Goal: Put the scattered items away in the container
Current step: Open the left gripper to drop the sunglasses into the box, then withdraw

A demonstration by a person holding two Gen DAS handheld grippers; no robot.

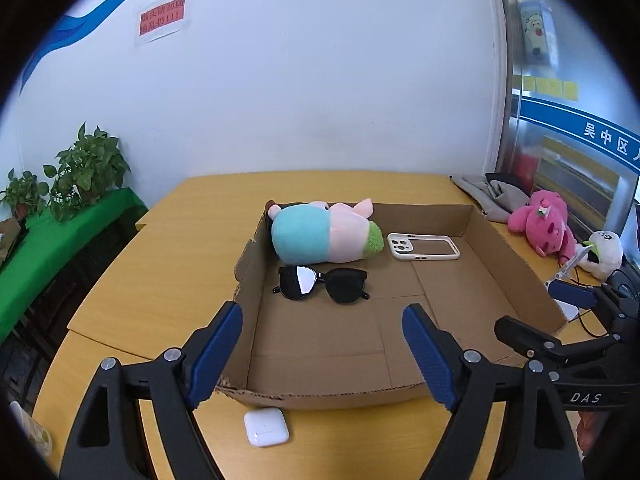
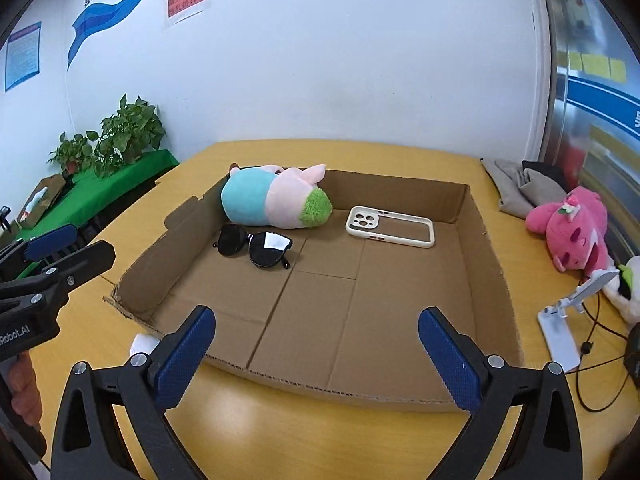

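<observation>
White earbud case (image 1: 266, 426) sits on the counter (image 1: 168, 256) just outside the cardboard box (image 1: 520, 276) near wall, right below my left tongs (image 1: 322, 354), nearer than my right tongs (image 2: 316, 356), both spread wide, holding nothing.
</observation>
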